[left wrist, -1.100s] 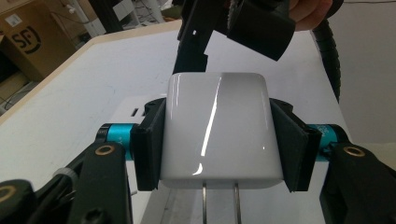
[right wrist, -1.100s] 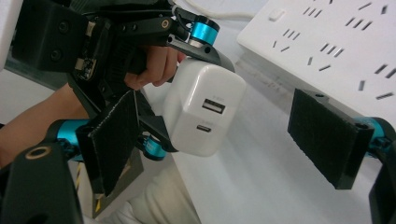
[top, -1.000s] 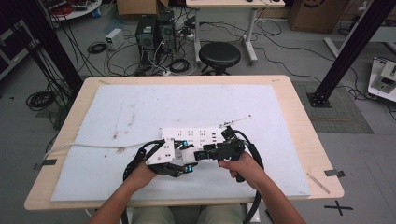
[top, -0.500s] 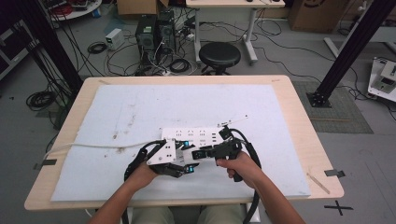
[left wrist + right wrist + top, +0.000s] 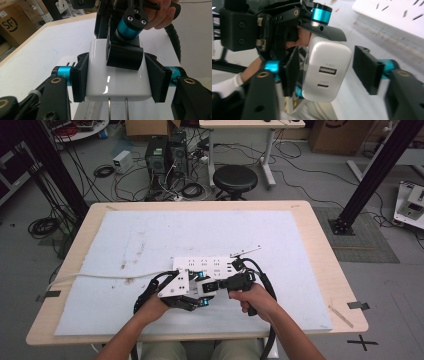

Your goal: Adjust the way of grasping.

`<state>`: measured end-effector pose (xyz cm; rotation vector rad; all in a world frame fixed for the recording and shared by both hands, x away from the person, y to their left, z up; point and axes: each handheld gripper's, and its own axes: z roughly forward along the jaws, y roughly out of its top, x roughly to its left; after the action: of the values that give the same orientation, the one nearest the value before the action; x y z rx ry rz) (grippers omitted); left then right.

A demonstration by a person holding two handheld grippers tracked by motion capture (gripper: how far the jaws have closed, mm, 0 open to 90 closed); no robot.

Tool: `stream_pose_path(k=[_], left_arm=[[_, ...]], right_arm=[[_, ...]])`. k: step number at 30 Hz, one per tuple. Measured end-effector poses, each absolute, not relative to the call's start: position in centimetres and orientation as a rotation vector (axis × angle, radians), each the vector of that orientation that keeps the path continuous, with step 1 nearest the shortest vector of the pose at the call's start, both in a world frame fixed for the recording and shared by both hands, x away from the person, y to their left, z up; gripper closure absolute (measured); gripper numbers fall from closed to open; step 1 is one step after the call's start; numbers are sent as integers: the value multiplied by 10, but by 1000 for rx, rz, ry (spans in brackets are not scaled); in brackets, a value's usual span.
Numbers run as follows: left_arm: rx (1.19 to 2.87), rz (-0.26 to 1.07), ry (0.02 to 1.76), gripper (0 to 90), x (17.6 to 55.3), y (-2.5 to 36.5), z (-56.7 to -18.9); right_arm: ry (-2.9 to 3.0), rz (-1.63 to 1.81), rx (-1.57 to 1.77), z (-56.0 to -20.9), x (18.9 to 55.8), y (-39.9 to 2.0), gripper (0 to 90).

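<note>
Two claws meet on one white charger (image 5: 117, 75) just above the table (image 5: 320, 245), beside the power strip (image 5: 210, 265). The left claw (image 5: 117, 77) clamps the charger's sides, prongs toward its camera. The right claw (image 5: 332, 67) stands wide around the port end, one pad touching, the other apart. Risk, as I judge it: if the left lets go before the right closes, the glossy charger drops or twists.

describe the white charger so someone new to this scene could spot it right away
On the white mat, go to the near middle, where both grippers meet in front of the power strip. The charger is the glossy white block clamped between the left gripper jaws. It has two metal prongs and two ports on the opposite face.
</note>
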<state>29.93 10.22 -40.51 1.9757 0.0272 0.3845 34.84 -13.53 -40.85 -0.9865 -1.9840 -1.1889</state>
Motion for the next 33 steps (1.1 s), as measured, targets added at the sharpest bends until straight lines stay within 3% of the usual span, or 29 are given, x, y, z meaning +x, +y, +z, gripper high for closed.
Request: stream_pose_path(k=[6, 14, 17, 19, 33], left_arm=[[1983, 384, 16, 425, 299, 101, -405], [1987, 363, 76, 409, 300, 100, -407], [1985, 340, 167, 263, 301, 102, -407], [1975, 337, 200, 227, 301, 106, -409], [1893, 341, 352, 222, 298, 138, -404]], right_arm=[[-1946, -1169, -962, -411, 349, -135, 560], [-1957, -1161, -990, -412, 350, -136, 616], [-2010, -1173, -1005, -410, 349, -140, 628], [-2045, -1196, -1018, -408, 350, -146, 631], [-2293, -1247, -1063, -394, 347, -170, 633]])
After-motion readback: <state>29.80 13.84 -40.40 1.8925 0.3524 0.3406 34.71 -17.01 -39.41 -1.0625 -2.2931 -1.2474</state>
